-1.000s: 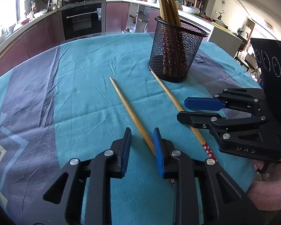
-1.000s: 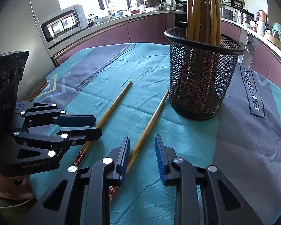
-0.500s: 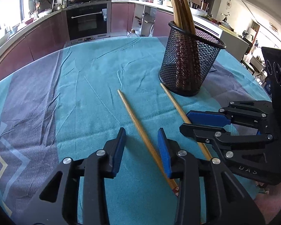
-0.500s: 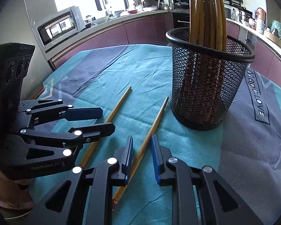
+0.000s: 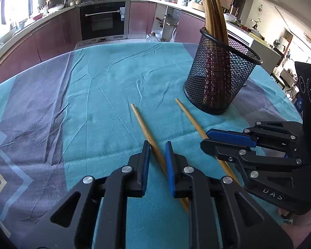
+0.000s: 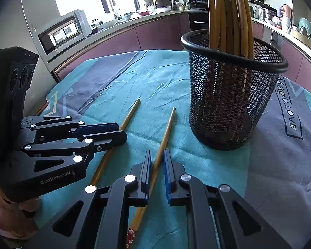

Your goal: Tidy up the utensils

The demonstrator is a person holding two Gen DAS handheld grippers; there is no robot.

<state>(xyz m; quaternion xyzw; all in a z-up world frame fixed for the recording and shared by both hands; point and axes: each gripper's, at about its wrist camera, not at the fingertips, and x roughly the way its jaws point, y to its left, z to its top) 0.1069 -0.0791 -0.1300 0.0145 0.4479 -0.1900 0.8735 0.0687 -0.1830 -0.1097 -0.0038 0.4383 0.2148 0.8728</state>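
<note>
Chopsticks lie side by side on the teal table [image 5: 105,87], tips toward the mesh holder [image 5: 221,78] at one o'clock. My left gripper [image 5: 157,151] straddles the left chopstick [image 5: 143,124], jaws nearly on it but not clenched. My right gripper [image 6: 156,161] brackets the right chopstick [image 6: 165,132] likewise. To do this well I should press low, center each stick, then squeeze evenly so neither rolls away. Compared with half a second ago, both jaw gaps have narrowed and I've moved closer.
</note>
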